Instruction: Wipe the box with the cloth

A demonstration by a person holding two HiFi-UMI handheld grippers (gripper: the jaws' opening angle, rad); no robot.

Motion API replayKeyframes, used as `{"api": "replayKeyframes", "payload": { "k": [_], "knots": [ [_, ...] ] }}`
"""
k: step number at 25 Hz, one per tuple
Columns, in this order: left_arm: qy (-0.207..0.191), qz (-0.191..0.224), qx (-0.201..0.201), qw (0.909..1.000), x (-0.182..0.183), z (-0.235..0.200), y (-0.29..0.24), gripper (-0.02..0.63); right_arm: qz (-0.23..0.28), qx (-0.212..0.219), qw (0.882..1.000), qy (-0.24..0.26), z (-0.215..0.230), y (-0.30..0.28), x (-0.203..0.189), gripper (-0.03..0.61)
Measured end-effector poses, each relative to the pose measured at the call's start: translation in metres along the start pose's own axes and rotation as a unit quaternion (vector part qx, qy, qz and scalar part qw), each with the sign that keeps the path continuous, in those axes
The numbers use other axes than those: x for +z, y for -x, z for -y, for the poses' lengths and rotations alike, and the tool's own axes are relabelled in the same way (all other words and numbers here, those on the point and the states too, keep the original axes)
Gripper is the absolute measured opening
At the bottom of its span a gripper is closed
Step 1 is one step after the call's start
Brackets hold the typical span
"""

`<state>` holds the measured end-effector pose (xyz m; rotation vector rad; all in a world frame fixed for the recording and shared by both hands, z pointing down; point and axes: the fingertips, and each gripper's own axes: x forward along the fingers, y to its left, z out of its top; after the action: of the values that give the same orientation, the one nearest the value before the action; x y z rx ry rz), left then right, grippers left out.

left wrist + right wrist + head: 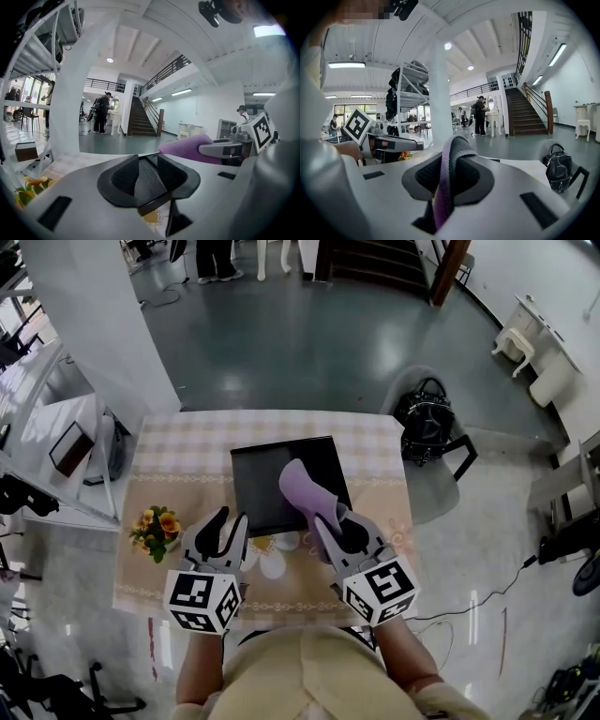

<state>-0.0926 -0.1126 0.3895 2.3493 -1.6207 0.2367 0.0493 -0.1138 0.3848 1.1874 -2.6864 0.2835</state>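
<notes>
Cloth [302, 486]: purple, clamped in right hand-held gripper [330, 518], draped above box.
Box [262, 484]: black, mid worktop [178, 451].
Left hand-held gripper [232, 517]: jaws apart at box's near corner, no firm grip seen.

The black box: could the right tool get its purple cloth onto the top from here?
Probably yes: the right tool grips the cloth, which hangs over the bare top of the box, and the left tool sits at its near left corner.
</notes>
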Motion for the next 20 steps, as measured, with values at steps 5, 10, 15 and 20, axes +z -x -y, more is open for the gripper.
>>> {"api": "replayKeyframes", "payload": {
  "k": [5, 10, 15, 20],
  "knots": [
    [-0.001, -0.013, -0.014, 0.9998, -0.006, 0.005, 0.000, 0.132, 0.008, -0.015, 1.000, 0.001, 0.002, 0.000, 0.002, 0.066],
    [-0.001, -0.019, -0.019, 0.9997, -0.009, 0.005, 0.001, 0.095, 0.008, -0.011, 1.000, -0.005, 0.002, -0.002, 0.001, 0.066],
    [-0.001, -0.021, -0.019, 0.9996, -0.010, 0.005, 0.000, 0.077, 0.003, -0.015, 1.000, -0.005, 0.004, -0.001, -0.001, 0.066],
    [0.006, -0.024, -0.013, 0.9996, -0.012, 0.004, -0.001, 0.063, 0.003, -0.020, 1.000, -0.006, 0.007, -0.001, -0.001, 0.066]
  ]
}}
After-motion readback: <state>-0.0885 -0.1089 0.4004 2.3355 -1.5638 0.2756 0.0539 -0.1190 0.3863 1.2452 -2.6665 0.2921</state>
